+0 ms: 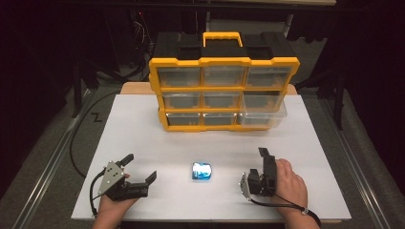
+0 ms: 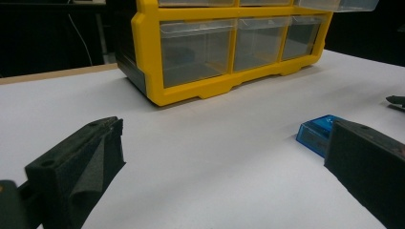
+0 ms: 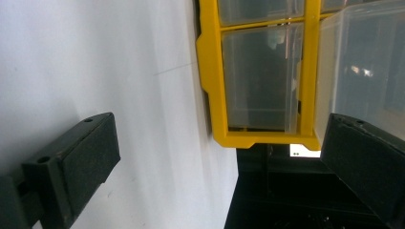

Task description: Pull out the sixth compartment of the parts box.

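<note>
While the blue box (image 1: 202, 171) lies alone on the tabletop (image 1: 143, 133), midway between the two tools and nearer the front edge than the back, little of the work looks done: nothing is held. One clear drawer (image 1: 264, 113) at the right end of the yellow cabinet's (image 1: 224, 93) lower rows stands pulled out, which suggests the box is meant for it; picking it up, carrying it there and shutting the drawer would all be left.

The left tool (image 1: 142, 167) rests near the front left corner, gripped from below by the left hand (image 1: 112, 206), its jaws spread wide and aimed toward the cabinet, with the box just beside the right-hand jaw in the left gripper view (image 2: 317, 133). The right tool (image 1: 266, 162) sits near the front edge to the box's right, rolled onto its side in the right hand (image 1: 290, 183), jaws wide apart and empty, pointing toward the open drawer (image 3: 363, 67).
</note>
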Motion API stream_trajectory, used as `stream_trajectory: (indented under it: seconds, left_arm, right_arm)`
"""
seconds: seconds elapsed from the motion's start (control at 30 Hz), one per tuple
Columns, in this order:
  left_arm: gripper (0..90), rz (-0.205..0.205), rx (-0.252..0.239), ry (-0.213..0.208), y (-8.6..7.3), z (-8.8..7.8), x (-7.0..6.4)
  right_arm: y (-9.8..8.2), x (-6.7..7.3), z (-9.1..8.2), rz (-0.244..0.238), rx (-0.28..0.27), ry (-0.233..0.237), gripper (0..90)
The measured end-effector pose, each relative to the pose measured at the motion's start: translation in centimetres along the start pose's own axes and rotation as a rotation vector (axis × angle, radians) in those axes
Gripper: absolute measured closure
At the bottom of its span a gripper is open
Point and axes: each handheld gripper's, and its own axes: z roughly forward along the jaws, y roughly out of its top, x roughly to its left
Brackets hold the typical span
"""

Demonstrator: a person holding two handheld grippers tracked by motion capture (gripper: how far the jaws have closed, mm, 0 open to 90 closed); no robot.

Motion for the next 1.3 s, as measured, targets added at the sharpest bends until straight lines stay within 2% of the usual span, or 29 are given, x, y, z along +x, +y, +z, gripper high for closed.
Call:
stream_trajectory:
  seconds: [0.07,0.17,0.3,0.37,0.5,0.57,0.7,0.73,0.77,0.8,0.87,0.9,0.93,1.03,1.13,1.3]
  left_arm:
    - [0.2,0.001,-0.003,-0.001,0.1,0.0,0.0]
    - [0.3,0.008,-0.007,-0.004,0.1,0.1,0.0]
    - [0.3,0.013,0.017,-0.014,0.0,0.5,0.0]
    - [0.3,0.015,0.024,-0.015,-0.1,0.5,0.0]
    - [0.8,0.016,0.028,-0.016,0.0,0.4,0.0]
    - [0.9,0.012,0.027,-0.015,0.0,0.3,0.0]
    - [0.9,0.001,0.033,-0.015,0.0,0.3,0.0]
    - [0.8,-0.001,0.034,-0.012,0.0,0.3,0.0]
    - [0.8,-0.001,0.034,-0.012,0.0,0.4,0.1]
    - [0.8,-0.002,0.034,-0.006,0.0,0.4,0.1]
    - [0.5,0.001,0.037,0.007,0.1,0.5,0.2]
    - [0.3,0.002,0.040,0.010,0.1,0.5,0.2]
    - [0.3,0.001,0.042,0.013,0.1,0.5,0.2]
    - [0.3,0.001,0.043,0.018,0.1,0.5,0.2]
    - [0.3,-0.004,0.046,0.019,0.2,0.6,0.2]
    - [0.3,-0.013,0.043,0.019,0.2,0.6,0.2]
  right_arm:
    - [0.0,-0.1,0.0,0.009,-0.008,-0.001,0.9]
    - [-0.4,-0.3,0.0,0.063,0.002,0.006,0.9]
    - [-0.7,-0.5,0.0,0.135,0.007,0.031,0.9]
    - [-0.9,-0.5,0.1,0.215,-0.005,0.058,0.9]
    - [-1.2,-0.9,0.3,0.291,0.000,0.084,0.9]
    - [-1.2,-0.8,0.2,0.370,0.008,0.103,0.9]
    - [-1.4,-0.9,0.2,0.434,-0.009,0.124,0.9]
    - [-1.4,-0.8,0.2,0.484,-0.015,0.129,0.9]
    - [-1.5,-0.9,0.1,0.498,-0.012,0.141,0.9]
    - [-1.4,-0.8,0.2,0.536,-0.020,0.148,0.9]
    - [-1.7,-0.9,0.2,0.563,-0.022,0.173,0.9]
    - [-1.7,-0.8,0.2,0.604,-0.018,0.185,0.9]
    - [-1.8,-0.9,0.3,0.601,-0.015,0.190,0.9]
    - [-2.1,-1.0,0.3,0.690,-0.019,0.208,0.9]
    - [-2.5,-1.2,0.4,0.745,-0.021,0.217,0.9]
    - [-3.5,-1.5,0.5,0.895,-0.046,0.264,0.9]
